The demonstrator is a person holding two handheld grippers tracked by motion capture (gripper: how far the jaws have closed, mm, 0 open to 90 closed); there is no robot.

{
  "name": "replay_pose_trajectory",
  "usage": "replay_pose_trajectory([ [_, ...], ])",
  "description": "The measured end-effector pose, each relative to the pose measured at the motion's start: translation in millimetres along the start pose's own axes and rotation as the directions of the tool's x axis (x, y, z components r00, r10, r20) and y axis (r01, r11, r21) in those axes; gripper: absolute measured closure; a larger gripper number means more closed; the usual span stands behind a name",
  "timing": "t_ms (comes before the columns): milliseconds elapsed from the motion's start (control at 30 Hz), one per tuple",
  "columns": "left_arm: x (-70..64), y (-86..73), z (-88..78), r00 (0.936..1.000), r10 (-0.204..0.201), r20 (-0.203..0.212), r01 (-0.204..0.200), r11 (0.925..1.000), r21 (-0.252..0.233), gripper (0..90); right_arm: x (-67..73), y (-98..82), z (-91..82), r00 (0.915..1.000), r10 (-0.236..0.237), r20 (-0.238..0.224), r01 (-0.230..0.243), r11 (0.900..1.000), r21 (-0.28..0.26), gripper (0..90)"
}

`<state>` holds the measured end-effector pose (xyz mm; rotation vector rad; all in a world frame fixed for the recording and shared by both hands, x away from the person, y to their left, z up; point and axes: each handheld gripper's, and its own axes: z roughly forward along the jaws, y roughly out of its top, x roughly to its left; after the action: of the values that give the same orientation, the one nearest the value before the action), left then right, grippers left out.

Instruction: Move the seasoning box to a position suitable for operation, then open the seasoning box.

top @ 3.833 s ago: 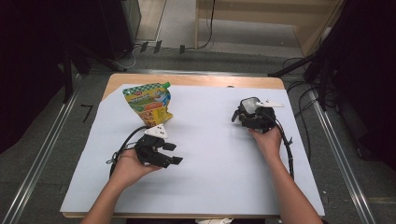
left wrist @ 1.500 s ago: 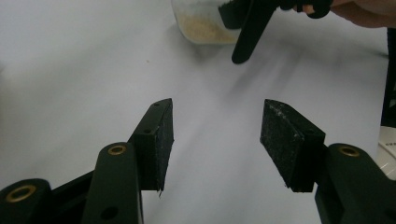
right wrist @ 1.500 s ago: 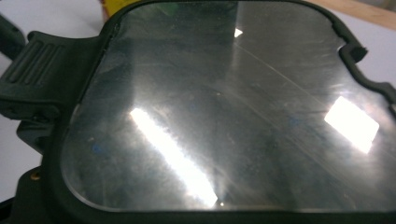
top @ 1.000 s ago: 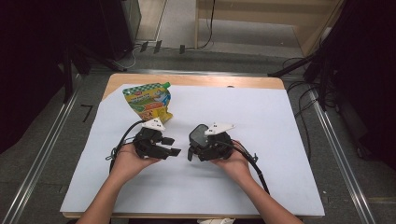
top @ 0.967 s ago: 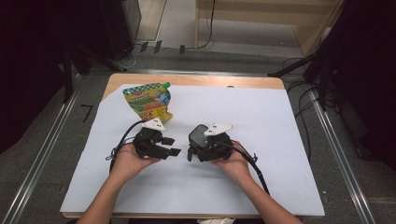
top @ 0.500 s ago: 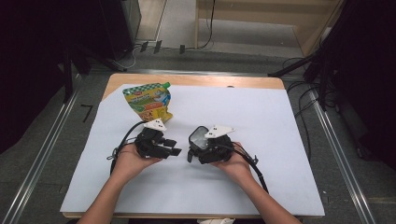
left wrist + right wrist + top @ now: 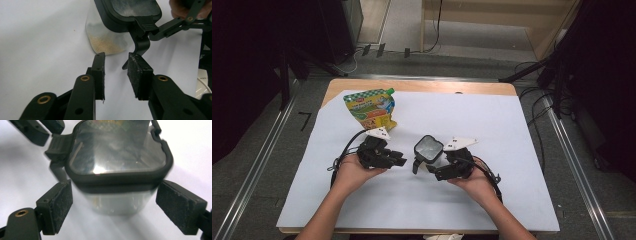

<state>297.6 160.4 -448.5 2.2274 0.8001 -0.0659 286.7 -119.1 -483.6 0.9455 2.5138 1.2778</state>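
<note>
fingers (image 7: 404, 161) closing beside container (image 7: 428, 148)

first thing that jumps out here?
The clear container with a black-rimmed lid, mid-table between the two grippers, a little pale grain at its bottom. The right gripper brackets it, while the left gripper, its jaws just closing with nothing between them, points at its hanging black latch. A bright green pouch lies far-left.

Colourful snack pouch (image 7: 371, 108) lying flat near the far left corner of the white-covered table (image 7: 512, 120); bare wooden strip along the far edge.
</note>
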Motion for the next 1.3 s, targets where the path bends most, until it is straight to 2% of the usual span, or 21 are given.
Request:
replay_pose_trajectory([
  [133, 1.0, 0.6, 2.2, 0.9999, -0.003, 0.01, 0.003, 1.0, 0.005, 72.4, 0.4, -8.4, -18.5, 0.9997, 0.017, -0.02, -0.017, 1.0, 0.002, 22.0],
  [200, 1.2, 1.3, 4.0, 0.9998, -0.008, 0.017, 0.008, 1.0, 0.005, 73.0, -0.2, -9.5, -20.8, 0.9997, 0.013, -0.022, -0.013, 1.0, -0.002, 23.5],
  [433, 2.1, 4.3, 10.4, 0.9995, 0.006, 0.029, -0.006, 0.9999, 0.014, 81.0, -8.1, -9.4, -32.9, 0.9998, 0.02, -0.008, -0.02, 1.0, -0.021, 38.8],
  [567, 1.7, 6.6, 13.4, 0.9993, 0.016, 0.035, -0.016, 0.9998, 0.011, 89.6, -12.1, -9.1, -36.7, 0.9997, 0.023, -0.005, -0.023, 0.999, -0.024, 52.5],
  [667, 0.0, 8.3, 16.1, 0.9992, 0.022, 0.035, -0.022, 0.9997, 0.006, 90.0, -13.9, -9.3, -37.1, 0.9994, 0.035, -0.01, -0.035, 0.999, -0.019, 65.7],
  [733, -0.6, 8.4, 18.0, 0.999, 0.023, 0.038, -0.023, 0.9997, 0.005, 90.0, -14.8, -10.1, -34.8, 0.9975, 0.069, -0.013, -0.069, 0.998, 0.015, 77.2],
  [767, -1.1, 8.3, 18.9, 0.9991, 0.022, 0.036, -0.022, 0.9997, 0.007, 90.0, -14.8, -10.1, -34.8, 0.9975, 0.069, -0.013, -0.069, 0.998, 0.015, 77.2],
  [867, -2.7, 8.8, 22.7, 0.9991, 0.027, 0.031, -0.027, 0.9995, 0.014, 90.0, -14.0, -10.0, -32.4, 0.9961, 0.087, -0.018, -0.086, 0.996, 0.034, 89.7],
  [1000, -5.0, 9.6, 26.7, 0.9991, 0.025, 0.033, -0.026, 0.9995, 0.016, 90.0, -12.3, -8.3, -29.8, 0.9942, 0.106, -0.022, -0.105, 0.994, 0.036, 90.0],
  [1167, -8.4, 9.7, 29.7, 0.9987, 0.039, 0.031, -0.04, 0.9987, 0.03, 90.0, -10.5, -5.5, -28.8, 0.9948, 0.099, -0.022, -0.099, 0.995, 0.02, 90.0],
  [1300, -10.1, 9.3, 30.8, 0.9987, 0.033, 0.039, -0.034, 0.9991, 0.026, 90.0, -9.1, -3.9, -28.1, 0.9949, 0.098, -0.021, -0.098, 0.995, 0.013, 90.0],
])
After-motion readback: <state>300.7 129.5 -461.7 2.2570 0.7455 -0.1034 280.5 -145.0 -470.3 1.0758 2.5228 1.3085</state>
